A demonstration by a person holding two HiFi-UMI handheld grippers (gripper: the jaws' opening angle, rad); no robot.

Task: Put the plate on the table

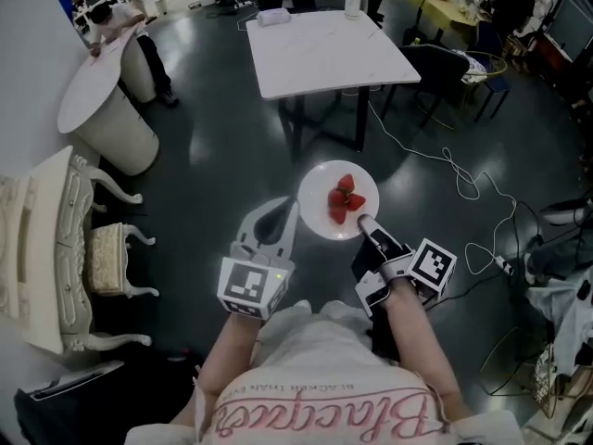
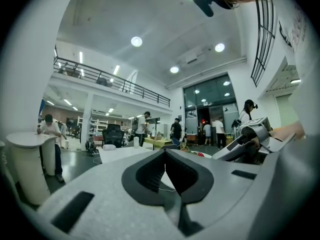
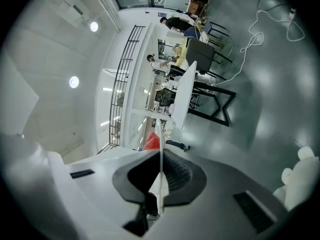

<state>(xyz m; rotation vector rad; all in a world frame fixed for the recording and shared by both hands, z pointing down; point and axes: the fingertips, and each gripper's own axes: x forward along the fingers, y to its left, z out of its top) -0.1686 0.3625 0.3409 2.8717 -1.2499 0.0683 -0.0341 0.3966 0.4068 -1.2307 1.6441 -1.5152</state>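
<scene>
A white plate [image 1: 324, 189] with several strawberries [image 1: 345, 199] hangs above the dark floor, short of the white square table [image 1: 324, 49]. My right gripper [image 1: 363, 221] is shut on the plate's near rim. In the right gripper view the plate [image 3: 159, 134] shows edge-on between the jaws, with a strawberry [image 3: 151, 142] beyond. My left gripper [image 1: 293, 204] is shut and empty, its tips beside the plate's left rim. In the left gripper view the table [image 2: 122, 153] lies ahead past the closed jaws.
A cup [image 1: 352, 3] and a small white box [image 1: 273, 17] stand on the table's far edge. A black chair [image 1: 445, 68] is to its right, and cables [image 1: 449, 167] trail on the floor. A round white pedestal [image 1: 102, 100] and an ornate bench [image 1: 56, 248] stand left.
</scene>
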